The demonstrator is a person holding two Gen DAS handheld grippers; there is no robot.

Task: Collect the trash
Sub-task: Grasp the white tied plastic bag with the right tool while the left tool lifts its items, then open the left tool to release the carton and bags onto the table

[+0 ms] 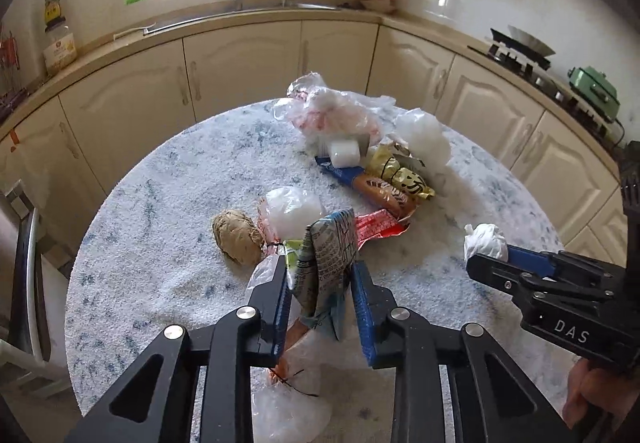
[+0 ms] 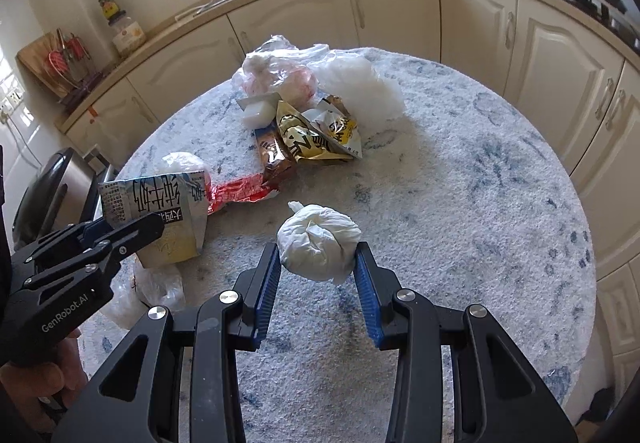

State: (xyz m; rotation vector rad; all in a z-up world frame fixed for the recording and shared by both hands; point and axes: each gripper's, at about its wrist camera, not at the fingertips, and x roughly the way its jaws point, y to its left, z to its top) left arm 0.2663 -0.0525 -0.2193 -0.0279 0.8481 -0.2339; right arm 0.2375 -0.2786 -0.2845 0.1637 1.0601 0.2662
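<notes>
Round table [image 2: 460,183], mid-task: most of the trash still lies on it, namely the clear bags [image 2: 280,75], the gold wrappers [image 2: 316,135], the red wrapper [image 2: 240,193] and a brown paper ball [image 1: 237,241], and no bin shows in either view. My left claw [image 1: 320,275] is clamped on a flattened milk carton [image 1: 330,255], tilted just above a bag at the near edge. My right claw [image 2: 318,257] is clamped on a white tissue wad [image 2: 318,243]; by my judgement two pieces are picked and none yet binned.
</notes>
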